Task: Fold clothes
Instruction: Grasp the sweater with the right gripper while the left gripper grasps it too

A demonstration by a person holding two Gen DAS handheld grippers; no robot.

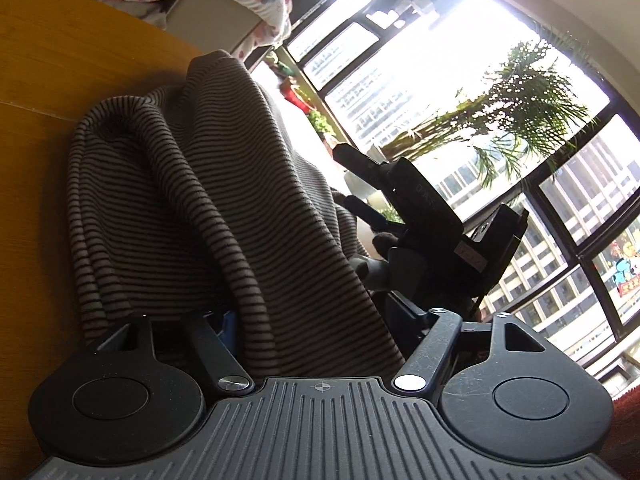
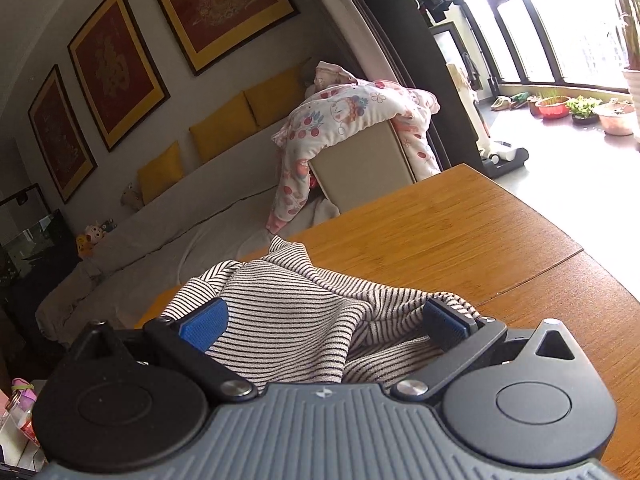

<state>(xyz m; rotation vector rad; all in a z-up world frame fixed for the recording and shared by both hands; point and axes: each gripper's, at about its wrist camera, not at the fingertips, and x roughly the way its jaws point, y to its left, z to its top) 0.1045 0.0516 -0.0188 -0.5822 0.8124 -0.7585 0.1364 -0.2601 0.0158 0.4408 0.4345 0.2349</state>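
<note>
Striped cloth point(image 1: 192, 208) fills the left gripper point(image 1: 320, 344), fingers half closed around a fold, grip unclear. Right gripper point(image 2: 324, 320) stands wide, cloth between, on the bench point(image 2: 460, 232). Soft, light; take an edge.

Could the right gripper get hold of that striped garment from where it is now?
Probably yes. The striped garment already bunches between the right gripper's blue pads, which stand apart on either side. Nothing seems to block it; closing the jaws should catch cloth on the wooden table.
</note>
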